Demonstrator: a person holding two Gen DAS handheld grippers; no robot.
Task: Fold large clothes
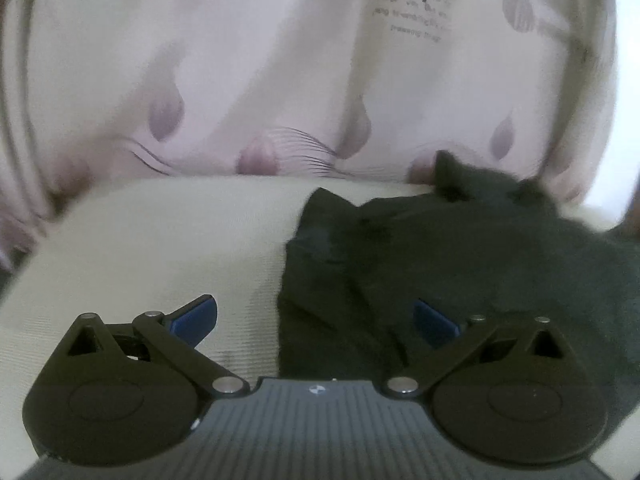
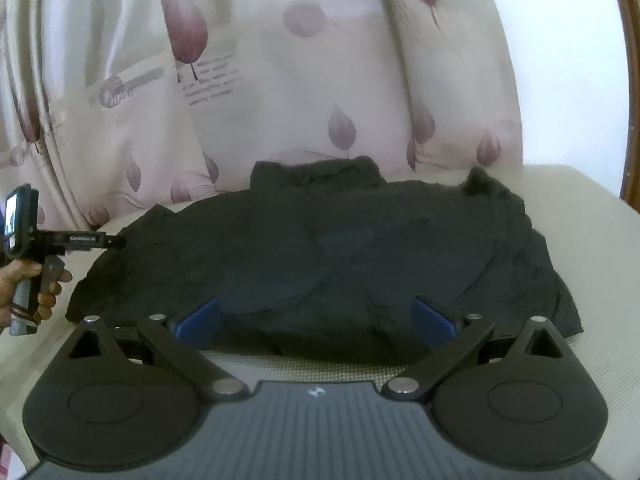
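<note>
A dark, almost black garment (image 2: 320,256) lies spread and wrinkled on a cream surface (image 2: 592,216). My right gripper (image 2: 316,320) is open and empty, its blue pads over the garment's near edge. My left gripper (image 1: 316,320) is open and empty at the garment's left edge (image 1: 400,264), one pad over the cream surface (image 1: 160,240), the other over the cloth. The left gripper also shows in the right wrist view (image 2: 116,243), held by a hand at the garment's left side.
A pale curtain with purple leaf prints (image 2: 280,80) hangs right behind the surface; it also fills the back of the left wrist view (image 1: 280,80). A brown wooden edge (image 2: 632,80) shows at the far right.
</note>
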